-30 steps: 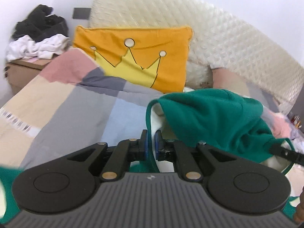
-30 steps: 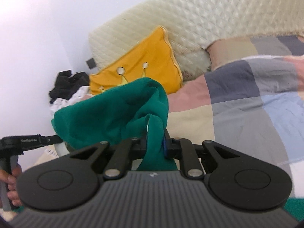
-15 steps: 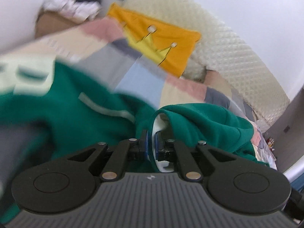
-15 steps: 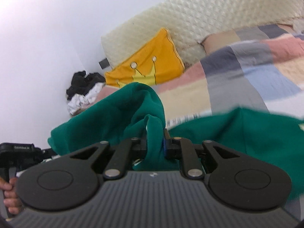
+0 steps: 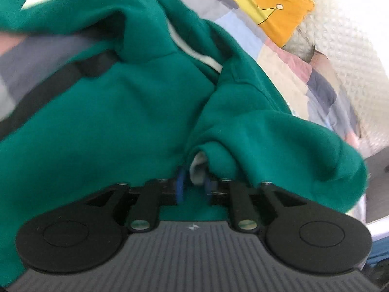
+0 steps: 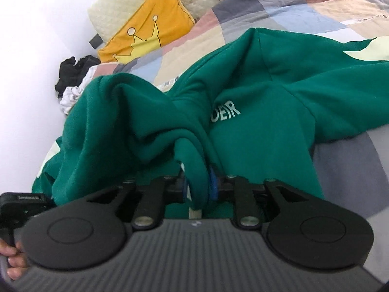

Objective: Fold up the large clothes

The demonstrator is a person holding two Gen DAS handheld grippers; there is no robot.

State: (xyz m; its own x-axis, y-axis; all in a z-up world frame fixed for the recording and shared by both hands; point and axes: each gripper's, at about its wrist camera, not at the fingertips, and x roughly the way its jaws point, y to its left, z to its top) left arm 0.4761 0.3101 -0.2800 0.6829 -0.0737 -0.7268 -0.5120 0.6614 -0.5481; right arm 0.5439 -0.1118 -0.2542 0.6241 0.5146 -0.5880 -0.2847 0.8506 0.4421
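Note:
A large green sweatshirt (image 5: 121, 121) with pale lettering (image 6: 225, 114) lies spread on the patchwork quilt (image 6: 340, 160). My left gripper (image 5: 194, 186) sits low over it with its jaws opening. A white-lined hem fold stands between the blue pads (image 5: 180, 187), with a gap showing on its left side. My right gripper (image 6: 199, 187) also has its jaws opening, and a thick green fold still fills the space between its pads (image 6: 213, 187). The sweatshirt (image 6: 267, 133) bunches up between the two grippers.
A yellow crown pillow (image 5: 274, 7) (image 6: 145, 31) leans on the cream quilted headboard (image 5: 352, 48). A pile of black and white clothes (image 6: 73, 77) lies by the wall. A hand (image 6: 12, 262) grips the other tool's handle at the left edge.
Both grippers came down from the air with the sweatshirt, which now rests on the quilt. The left pads have parted from the hem; the right pads have widened slightly.

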